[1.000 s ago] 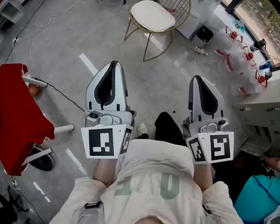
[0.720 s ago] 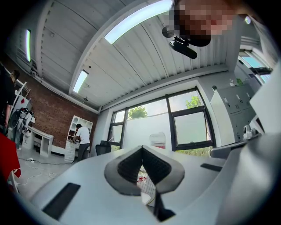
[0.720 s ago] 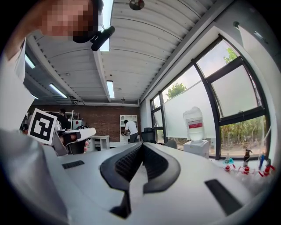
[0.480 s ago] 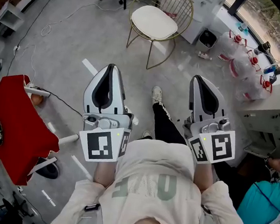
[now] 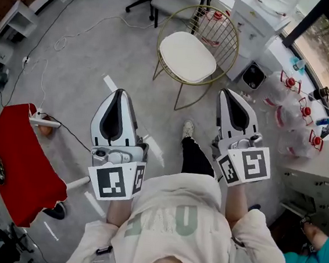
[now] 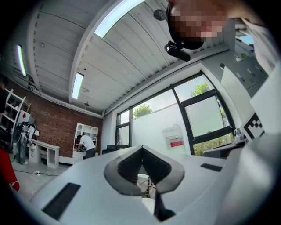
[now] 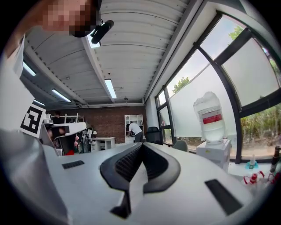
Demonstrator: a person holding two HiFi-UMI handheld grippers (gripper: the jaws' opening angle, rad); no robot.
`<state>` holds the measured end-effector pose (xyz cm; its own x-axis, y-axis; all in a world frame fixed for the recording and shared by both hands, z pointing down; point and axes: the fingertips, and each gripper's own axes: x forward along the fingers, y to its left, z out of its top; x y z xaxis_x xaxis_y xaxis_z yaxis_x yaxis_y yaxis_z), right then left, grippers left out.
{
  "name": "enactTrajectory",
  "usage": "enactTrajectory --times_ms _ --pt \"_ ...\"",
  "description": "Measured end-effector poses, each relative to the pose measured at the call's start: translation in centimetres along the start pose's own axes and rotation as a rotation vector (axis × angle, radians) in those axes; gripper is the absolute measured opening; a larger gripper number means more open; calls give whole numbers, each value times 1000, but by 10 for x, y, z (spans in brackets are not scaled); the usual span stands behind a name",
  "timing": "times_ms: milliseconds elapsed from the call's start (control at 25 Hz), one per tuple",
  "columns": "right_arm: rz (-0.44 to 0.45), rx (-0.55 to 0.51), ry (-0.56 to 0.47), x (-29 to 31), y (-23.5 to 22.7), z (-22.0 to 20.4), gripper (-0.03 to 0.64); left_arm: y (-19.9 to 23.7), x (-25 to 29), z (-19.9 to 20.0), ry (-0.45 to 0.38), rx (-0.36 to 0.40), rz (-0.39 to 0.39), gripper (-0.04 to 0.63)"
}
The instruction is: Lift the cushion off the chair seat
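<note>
The left gripper (image 5: 118, 93) had its fingers (image 6: 127, 167) pressed together at the tips. Nothing was between them. The right gripper (image 5: 226, 94) was the same: its fingers (image 7: 129, 165) were pressed together and held nothing. Neither gripper touched anything. Both were held out in front of the person, side by side, above the gray floor (image 5: 91, 50).

The white cushion (image 5: 187, 56) lay flat on the seat of the gold wire chair (image 5: 222, 24). The chair stood on the floor in front of both grippers, well apart from them.

Each gripper had a marker cube with black and white squares on it, one on the left (image 5: 112, 181) and one on the right (image 5: 248, 166). The squares were shapes, not words.

In the right gripper view, a big water bottle (image 7: 210, 118) stood upside down on a white water cooler (image 7: 214, 156). The bottle had a red label, but its letters were too small to read. The person's pale shirt (image 5: 172, 222) had big faded letters on it that could not be read for sure. A red cloth (image 5: 15, 159) lay to the left, with a small round picture on it that was too small to make out.
</note>
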<state>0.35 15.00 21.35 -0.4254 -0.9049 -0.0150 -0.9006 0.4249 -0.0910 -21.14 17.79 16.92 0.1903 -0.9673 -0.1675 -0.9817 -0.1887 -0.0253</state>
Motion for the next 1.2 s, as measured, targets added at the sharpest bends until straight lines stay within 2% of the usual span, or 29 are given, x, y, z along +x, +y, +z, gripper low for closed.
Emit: enactTrajectory --times_ms 280,440,800,1040,1200 --pt "17 -5 51 122 -105 13 17 6 151 -8 -30 3 86 12" --pt "11 14 52 161 -145 18 17 0 209 -15 -23 0 84 12" --pt "-93 134 49 179 -198 10 17 -25 287 -21 -20 5 -21 12" --pt "-188 206 19 186 -223 9 17 -42 330 -32 -55 1 -129 12" --pt "-262 216 6 195 -227 6 17 -43 357 -36 -79 -1 -210 12"
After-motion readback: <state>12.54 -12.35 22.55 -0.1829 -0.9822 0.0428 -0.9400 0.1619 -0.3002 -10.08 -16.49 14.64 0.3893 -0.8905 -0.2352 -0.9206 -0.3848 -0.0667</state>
